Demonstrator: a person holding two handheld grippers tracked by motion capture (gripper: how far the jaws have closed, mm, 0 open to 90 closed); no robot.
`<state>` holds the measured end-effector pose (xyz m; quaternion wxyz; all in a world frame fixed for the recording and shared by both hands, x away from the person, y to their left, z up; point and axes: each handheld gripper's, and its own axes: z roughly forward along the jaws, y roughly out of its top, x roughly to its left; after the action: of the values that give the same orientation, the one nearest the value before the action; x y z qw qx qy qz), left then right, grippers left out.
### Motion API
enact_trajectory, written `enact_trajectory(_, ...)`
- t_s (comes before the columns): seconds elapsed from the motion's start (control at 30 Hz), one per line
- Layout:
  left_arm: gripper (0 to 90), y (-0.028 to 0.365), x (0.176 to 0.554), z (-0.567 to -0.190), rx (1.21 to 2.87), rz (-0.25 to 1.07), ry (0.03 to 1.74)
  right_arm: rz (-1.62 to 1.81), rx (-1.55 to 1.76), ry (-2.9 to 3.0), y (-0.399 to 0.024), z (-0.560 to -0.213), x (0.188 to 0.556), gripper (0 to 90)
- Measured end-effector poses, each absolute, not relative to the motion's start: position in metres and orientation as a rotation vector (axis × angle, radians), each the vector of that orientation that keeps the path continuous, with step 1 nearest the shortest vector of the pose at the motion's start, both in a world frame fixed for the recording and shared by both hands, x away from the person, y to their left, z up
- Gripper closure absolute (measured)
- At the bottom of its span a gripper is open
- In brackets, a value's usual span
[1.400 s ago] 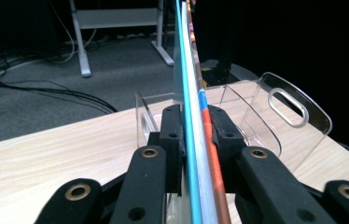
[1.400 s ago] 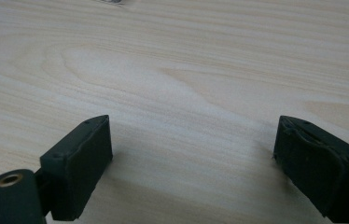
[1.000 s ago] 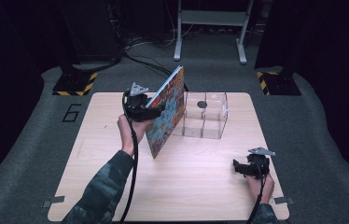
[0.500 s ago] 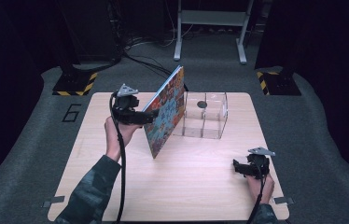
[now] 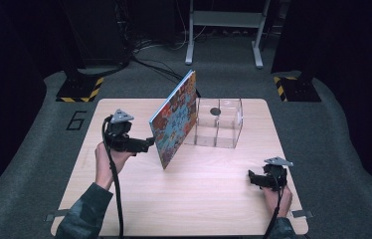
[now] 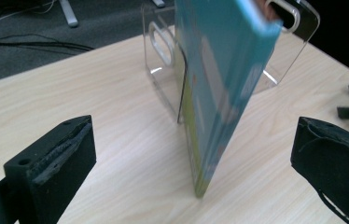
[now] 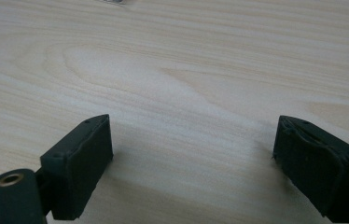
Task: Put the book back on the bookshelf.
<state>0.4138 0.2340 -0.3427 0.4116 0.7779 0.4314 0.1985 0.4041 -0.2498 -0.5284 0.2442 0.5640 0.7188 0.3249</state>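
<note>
Left hand-held gripper backed off the leaning book, right one idle on the desk.

The left hand-held gripper (image 5: 146, 145) is held level at 9 o'clock of the colourful thin hardcover book (image 5: 176, 119); its jaws have just been opening, now spread wide with nothing between them, just short of the book's edge. The book stands tilted on the pale wooden desk (image 5: 194, 199), leaning against the clear acrylic divided box (image 5: 217, 123) at its 3 o'clock. The box's compartments look bare. The right hand-held gripper (image 5: 251, 178) rests at 5 o'clock, jaws spread, well apart.
</note>
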Motion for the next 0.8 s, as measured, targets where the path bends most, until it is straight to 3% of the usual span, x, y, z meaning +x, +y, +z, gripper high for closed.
enact_trajectory(0.33, 0.0, 0.254, 0.395, -0.391, 1.975, 0.479, 1.156, 0.889, 1.536, 1.965, -0.250, -0.528, 0.404, 11.3)
enact_trajectory(0.8, 0.0, 0.268, 0.376, -0.509, 2.065, 0.431, 1.308, 0.892, 1.532, 1.965, -0.249, -0.529, 0.405, 11.5)
